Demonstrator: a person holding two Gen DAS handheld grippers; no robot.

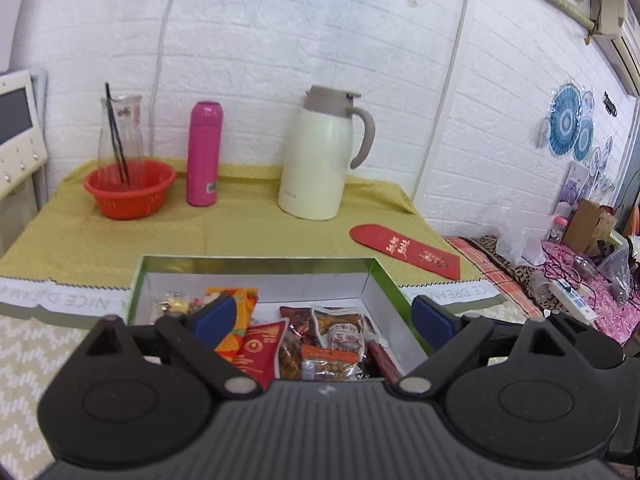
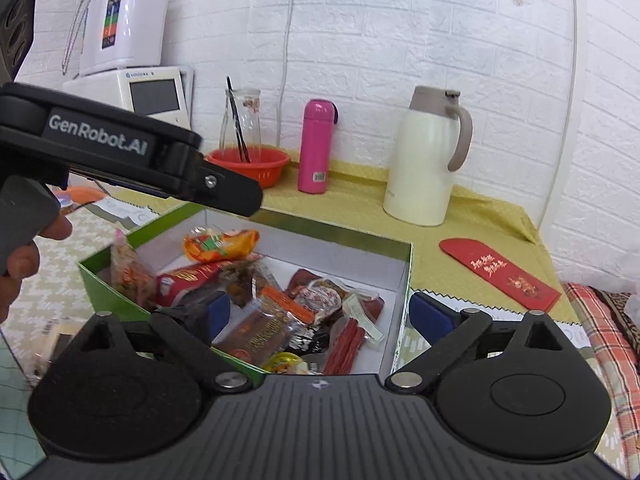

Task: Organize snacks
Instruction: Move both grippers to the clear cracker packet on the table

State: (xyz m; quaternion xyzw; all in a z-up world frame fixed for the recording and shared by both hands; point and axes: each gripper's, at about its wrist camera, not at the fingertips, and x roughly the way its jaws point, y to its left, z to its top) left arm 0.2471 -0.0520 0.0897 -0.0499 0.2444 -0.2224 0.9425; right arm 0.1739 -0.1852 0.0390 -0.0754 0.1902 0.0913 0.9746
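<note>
Over the cardboard box (image 1: 256,265) of crinkly snack packets (image 2: 280,304), both claws gape wide, empty.

The open box (image 2: 394,276) stands at the table's (image 1: 248,236) near edge, with the snack packets (image 2: 280,300) piled inside it. Along the far edge stand, from left to right, a basket (image 1: 130,190) with a glass carafe (image 1: 121,136) in it, a slim flask (image 1: 205,154) and a handled jug (image 1: 320,154). An envelope (image 1: 406,250) lies near the right edge, between jug and box.

The left gripper (image 1: 322,314) hovers with fingers spread wide over the snack-filled green box (image 1: 256,264).
</note>
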